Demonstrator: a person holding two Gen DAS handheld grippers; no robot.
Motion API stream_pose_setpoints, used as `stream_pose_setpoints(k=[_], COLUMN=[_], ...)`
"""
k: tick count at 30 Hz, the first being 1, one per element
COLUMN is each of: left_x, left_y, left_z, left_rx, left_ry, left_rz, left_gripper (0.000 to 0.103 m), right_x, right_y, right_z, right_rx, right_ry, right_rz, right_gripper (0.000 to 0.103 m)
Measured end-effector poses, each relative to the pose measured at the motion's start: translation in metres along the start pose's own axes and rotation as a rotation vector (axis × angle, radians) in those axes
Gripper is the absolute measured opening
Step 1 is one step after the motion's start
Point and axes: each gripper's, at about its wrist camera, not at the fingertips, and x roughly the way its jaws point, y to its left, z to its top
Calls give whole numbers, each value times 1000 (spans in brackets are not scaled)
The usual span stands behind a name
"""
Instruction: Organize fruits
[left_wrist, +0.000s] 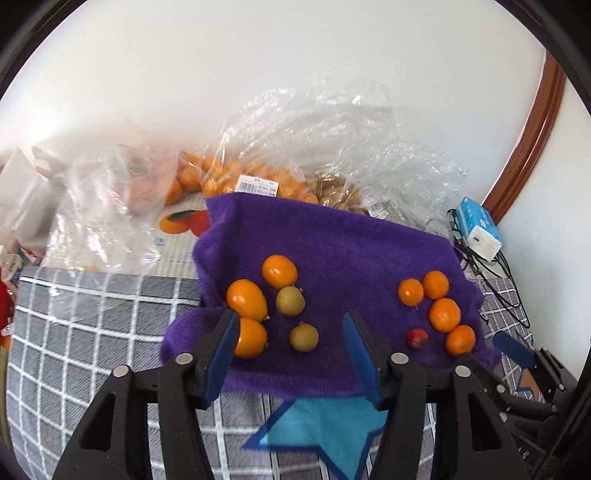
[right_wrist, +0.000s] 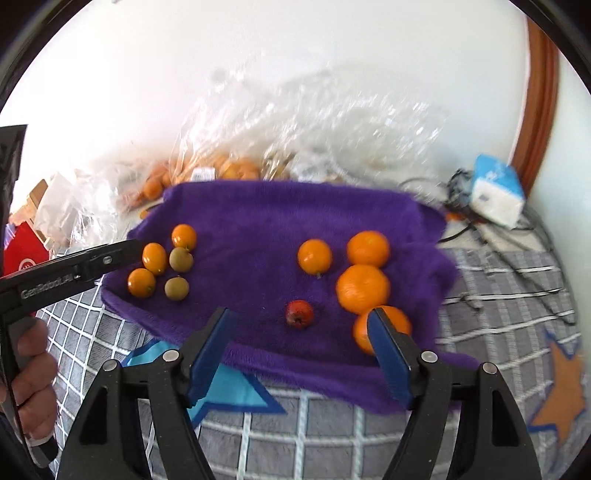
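A purple cloth (left_wrist: 332, 240) (right_wrist: 258, 214) lies on the checked cover with fruit in two groups. The left group holds three small oranges (left_wrist: 246, 299) (right_wrist: 154, 257) and two green-brown fruits (left_wrist: 303, 336) (right_wrist: 177, 288). The right group holds several oranges (left_wrist: 444, 314) (right_wrist: 363, 288) and one small red fruit (left_wrist: 417, 338) (right_wrist: 299, 314). My left gripper (left_wrist: 291, 319) hangs open over the left group, holding nothing. My right gripper (right_wrist: 299, 315) hangs open above the red fruit, apart from it; one orange (right_wrist: 391, 321) sits partly behind its right finger.
Clear plastic bags of oranges (left_wrist: 236, 173) pile up behind the cloth by the white wall. A blue-and-white box (left_wrist: 480, 229) with black cables lies at the back right. The grey checked cover (left_wrist: 92, 332) bears a blue star patch (left_wrist: 321, 428). A hand (right_wrist: 29, 369) grips the left tool.
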Motion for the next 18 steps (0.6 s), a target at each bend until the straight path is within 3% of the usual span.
stream_pose_setpoints(k=[14,18], left_x=[-131,-157], left_y=[-22,-30], left_z=[-58,-76], left_rx=[32,47], left_ry=[-144,-174], left_rz=[20,30], left_gripper=[71,79], right_x=[-133,-165], right_y=[-16,-15], right_z=[-38,-59], right_rx=[64,55], right_ry=[-102,-164], right_rz=[-50,-67], right_gripper=[76,94])
